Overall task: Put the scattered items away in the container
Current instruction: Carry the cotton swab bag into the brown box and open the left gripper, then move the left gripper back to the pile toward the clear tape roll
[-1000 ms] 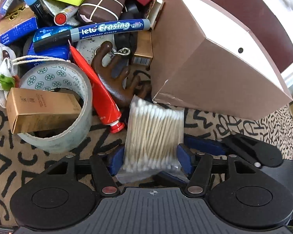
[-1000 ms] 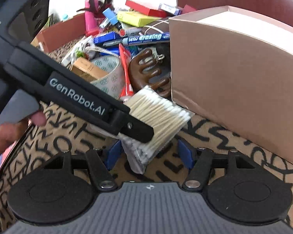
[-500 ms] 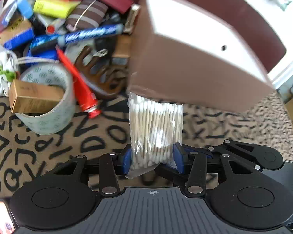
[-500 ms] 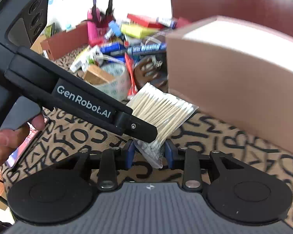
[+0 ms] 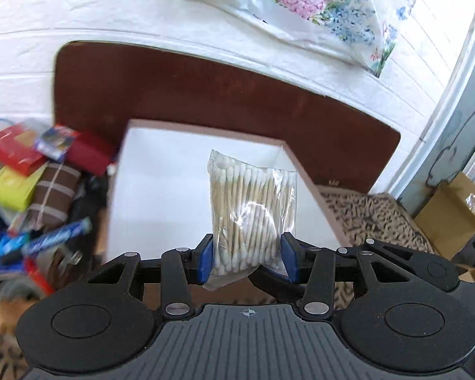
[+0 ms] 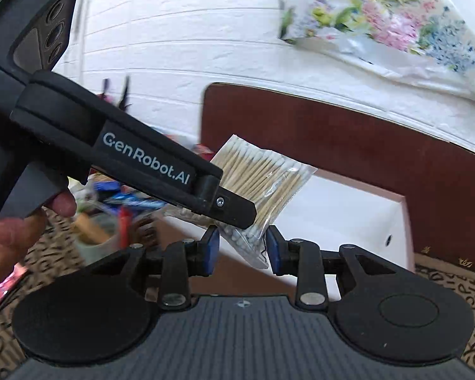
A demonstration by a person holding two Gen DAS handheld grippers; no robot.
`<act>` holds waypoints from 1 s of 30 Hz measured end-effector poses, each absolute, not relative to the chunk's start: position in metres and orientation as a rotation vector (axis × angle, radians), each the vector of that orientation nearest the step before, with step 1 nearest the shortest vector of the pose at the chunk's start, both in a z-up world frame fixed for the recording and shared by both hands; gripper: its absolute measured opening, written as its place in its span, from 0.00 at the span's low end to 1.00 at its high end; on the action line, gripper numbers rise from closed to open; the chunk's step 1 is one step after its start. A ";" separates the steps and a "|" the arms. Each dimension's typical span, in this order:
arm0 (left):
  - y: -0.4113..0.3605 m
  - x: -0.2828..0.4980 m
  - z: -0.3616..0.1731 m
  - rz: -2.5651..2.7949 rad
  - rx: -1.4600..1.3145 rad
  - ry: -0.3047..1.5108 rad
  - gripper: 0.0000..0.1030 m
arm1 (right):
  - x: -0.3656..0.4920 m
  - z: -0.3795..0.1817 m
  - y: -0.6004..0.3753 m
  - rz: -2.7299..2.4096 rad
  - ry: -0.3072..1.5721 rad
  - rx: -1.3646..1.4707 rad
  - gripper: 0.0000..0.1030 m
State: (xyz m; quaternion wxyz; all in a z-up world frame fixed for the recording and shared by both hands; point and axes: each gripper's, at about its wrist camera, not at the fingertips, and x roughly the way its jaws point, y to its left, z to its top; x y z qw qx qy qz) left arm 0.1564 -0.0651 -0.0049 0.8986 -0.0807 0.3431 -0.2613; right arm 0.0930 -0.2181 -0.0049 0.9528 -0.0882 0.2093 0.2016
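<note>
A clear bag of cotton swabs hangs above the white inside of the open pinkish-brown box. My left gripper is shut on the bag's lower part, with a blue pad pressing on each side. In the right wrist view the same bag sticks up at a slant over the box. My right gripper is shut on its bottom corner. The left gripper's black finger crosses in front of the bag there.
A pile of small items with a blue marker lies left of the box on the patterned cloth. A dark brown board stands behind the box. A cardboard carton sits far right. A hand holds the left gripper.
Both grippers closed on the swab bag where it lay on the cloth, then rose together with it. The bag now hangs over the box opening instead of in front of the box.
</note>
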 end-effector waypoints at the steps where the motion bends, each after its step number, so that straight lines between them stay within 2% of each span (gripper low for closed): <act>1: -0.068 0.168 -0.008 -0.545 -0.172 0.718 0.44 | 0.102 -0.006 -0.221 0.400 0.435 -0.171 0.35; 10: -0.073 0.238 -0.067 -0.540 -0.183 0.822 0.47 | 0.172 -0.053 -0.224 0.369 0.604 -0.080 0.34; 11: -0.073 0.241 -0.071 -0.539 -0.186 0.827 0.50 | 0.174 -0.056 -0.223 0.370 0.610 -0.082 0.35; 12: -0.072 0.243 -0.073 -0.541 -0.193 0.828 0.58 | 0.176 -0.058 -0.223 0.370 0.611 -0.084 0.35; 14: -0.072 0.246 -0.075 -0.539 -0.204 0.825 0.61 | 0.179 -0.060 -0.224 0.377 0.610 -0.076 0.37; 15: -0.072 0.246 -0.075 -0.536 -0.207 0.821 0.67 | 0.180 -0.061 -0.224 0.381 0.607 -0.073 0.38; 16: -0.073 0.247 -0.075 -0.541 -0.212 0.817 0.73 | 0.182 -0.060 -0.224 0.383 0.601 -0.074 0.46; 17: -0.073 0.246 -0.074 -0.548 -0.218 0.810 0.87 | 0.181 -0.061 -0.223 0.385 0.594 -0.079 0.58; 18: -0.073 0.243 -0.073 -0.547 -0.219 0.797 0.97 | 0.181 -0.060 -0.223 0.380 0.586 -0.085 0.63; 19: -0.074 0.241 -0.071 -0.539 -0.213 0.779 0.98 | 0.179 -0.060 -0.223 0.376 0.575 -0.093 0.70; 23: -0.072 0.235 -0.066 -0.508 -0.206 0.765 1.00 | 0.171 -0.056 -0.222 0.353 0.533 -0.107 0.81; 30: -0.059 0.220 -0.066 -0.485 -0.273 0.794 1.00 | 0.162 -0.046 -0.224 0.337 0.507 -0.061 0.89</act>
